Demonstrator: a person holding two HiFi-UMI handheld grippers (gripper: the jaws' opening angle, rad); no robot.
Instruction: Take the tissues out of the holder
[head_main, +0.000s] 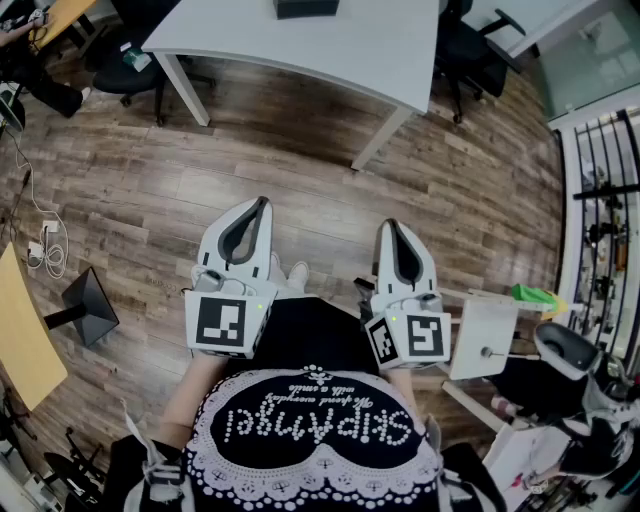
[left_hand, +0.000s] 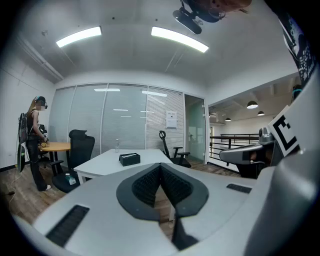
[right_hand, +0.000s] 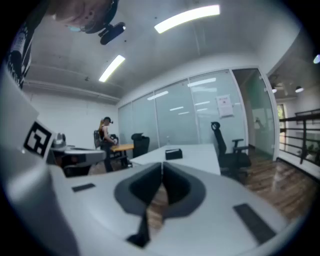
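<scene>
head view: the left gripper (head_main: 262, 203) and the right gripper (head_main: 388, 225) are hanging side by side in front of the wearer's dark, lace-trimmed top (head_main: 318, 425), both pointing out over the wooden floor (head_main: 150, 170). neither one is touching anything. the white table (head_main: 330, 45) is standing well ahead of them, and the dark tissue holder (head_main: 305, 8) is sitting on its far part, cut by the top edge of the frame. black office chairs are waiting at either end of the table.

left gripper view: the left gripper's jaws are pressing together, ribbed pads meeting at the tips, with nothing between them. just above the tips, well apart from them, the tissue holder (left_hand: 129, 159) is resting on the table top, a paler strip showing on its upper face. a black office chair (left_hand: 80, 150) is standing to the left of the table, and a person (left_hand: 35, 142) is standing at the far left by an orange table (left_hand: 59, 146).

right gripper view: the right gripper's jaws are also meeting at the tips, gripping nothing, only floor showing through the gap lower down. the tissue holder (right_hand: 173, 153) is sitting beyond them on the table, untouched, with 1 tall office chair (right_hand: 227, 150) to its right.
</scene>
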